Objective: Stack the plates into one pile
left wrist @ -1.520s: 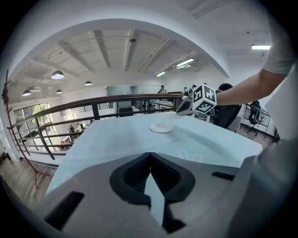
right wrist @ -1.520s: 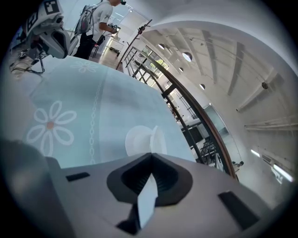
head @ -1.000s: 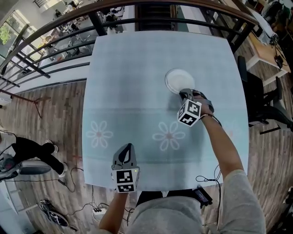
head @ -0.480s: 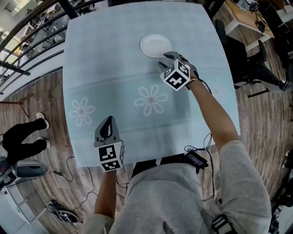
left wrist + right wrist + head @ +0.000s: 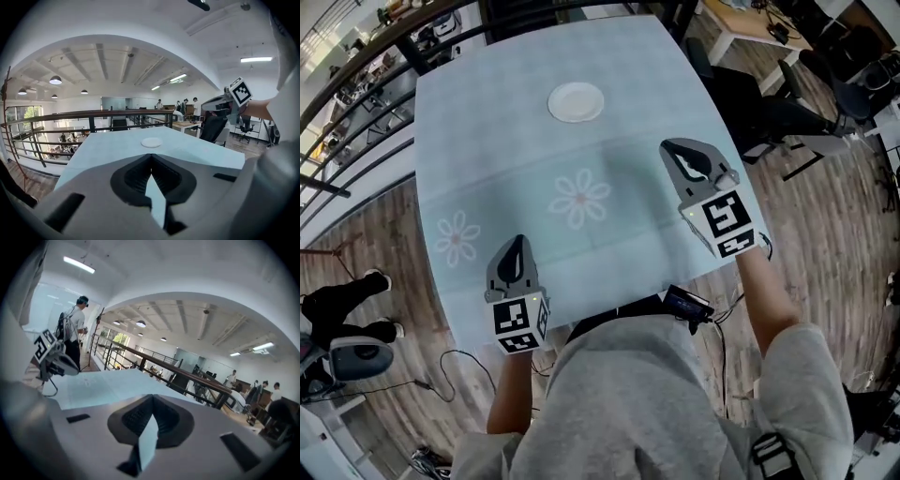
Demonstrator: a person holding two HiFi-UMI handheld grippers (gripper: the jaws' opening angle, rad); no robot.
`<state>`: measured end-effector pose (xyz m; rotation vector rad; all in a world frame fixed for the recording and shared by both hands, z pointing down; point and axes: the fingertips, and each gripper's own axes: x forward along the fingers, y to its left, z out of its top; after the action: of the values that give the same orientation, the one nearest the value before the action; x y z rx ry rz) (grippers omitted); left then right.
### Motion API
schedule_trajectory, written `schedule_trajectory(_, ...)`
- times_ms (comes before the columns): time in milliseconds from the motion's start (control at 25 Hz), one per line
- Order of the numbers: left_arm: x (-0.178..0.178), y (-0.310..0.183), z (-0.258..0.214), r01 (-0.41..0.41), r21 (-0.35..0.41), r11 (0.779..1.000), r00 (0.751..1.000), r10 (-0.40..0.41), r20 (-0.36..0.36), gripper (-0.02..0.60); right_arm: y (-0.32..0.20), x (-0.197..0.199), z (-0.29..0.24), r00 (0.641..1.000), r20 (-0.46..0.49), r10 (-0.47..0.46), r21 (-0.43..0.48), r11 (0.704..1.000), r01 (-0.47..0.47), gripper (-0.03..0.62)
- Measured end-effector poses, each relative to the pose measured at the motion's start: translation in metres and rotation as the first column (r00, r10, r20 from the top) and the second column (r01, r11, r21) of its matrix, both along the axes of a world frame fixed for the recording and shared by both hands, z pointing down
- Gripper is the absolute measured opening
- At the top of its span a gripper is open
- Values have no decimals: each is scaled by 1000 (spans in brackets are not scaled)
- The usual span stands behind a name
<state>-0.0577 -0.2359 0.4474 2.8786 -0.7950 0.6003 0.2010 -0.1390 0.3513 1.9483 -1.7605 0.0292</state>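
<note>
1. Pale blue table (image 5: 487,141), floor of wood planks around it; count: one. Two flower prints (image 5: 581,199) on the cloth, at centre and at 8 o'clock.
2. Plates (image 5: 576,102): one white round pile, lying flat and face up at the table's 12 o'clock, towards the far edge. Round, so no long axis. How many plates are in the pile cannot be told.
3. Left gripper (image 5: 519,239): one, over the table's 7 o'clock edge, tips towards 12 o'clock. Jaws together, nothing between them. Well apart from the plates.
4. Right gripper (image 5: 667,146): one, over the table's 3 o'clock edge, tips towards 11 o'clock. Jaws together, nothing between them. Well apart from the plates.
5. Left gripper view: plates (image 5: 151,142) straight ahead past the closed tips; right gripper (image 5: 213,103) raised at 2 o'clock.
6. Change from a second ago: the right gripper was at the plates' near rim and has since drawn back and up to the right edge. The left gripper has stayed by the near edge, a little higher. The plates have not shifted on the table.
</note>
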Motion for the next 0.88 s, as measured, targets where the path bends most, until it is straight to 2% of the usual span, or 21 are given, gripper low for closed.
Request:
schedule_trajectory(120, 0, 18, -21, -22, 11, 1000, 999, 23, -47, 18, 56, -11, -19, 994, 66, 92, 64, 993, -96, 28)
schedule_trajectory(280, 0, 45, -42, -36, 6, 999, 994, 37, -101, 18, 102, -31, -16, 979, 134, 156, 90, 982, -168, 28)
schedule_trajectory(440, -4, 67, -63, -22, 39, 999, 991, 27, -131, 18, 133, -45, -5, 942, 267, 205, 127, 961, -246, 29)
schedule_trajectory(520, -10, 81, -70, -2, 52, 999, 990, 10, -138, 20, 144, -54, -3, 921, 338, 196, 148, 955, -258, 29)
schedule_trajectory(680, -19, 114, -79, 34, 55, 998, 989, -26, -144, 18, 170, -69, -10, 903, 396, 169, 172, 952, -253, 28)
schedule_trajectory(880, -39, 175, -77, 59, 55, 997, 989, -51, -141, 20, 225, -94, -4, 910, 392, 133, 173, 961, -215, 29)
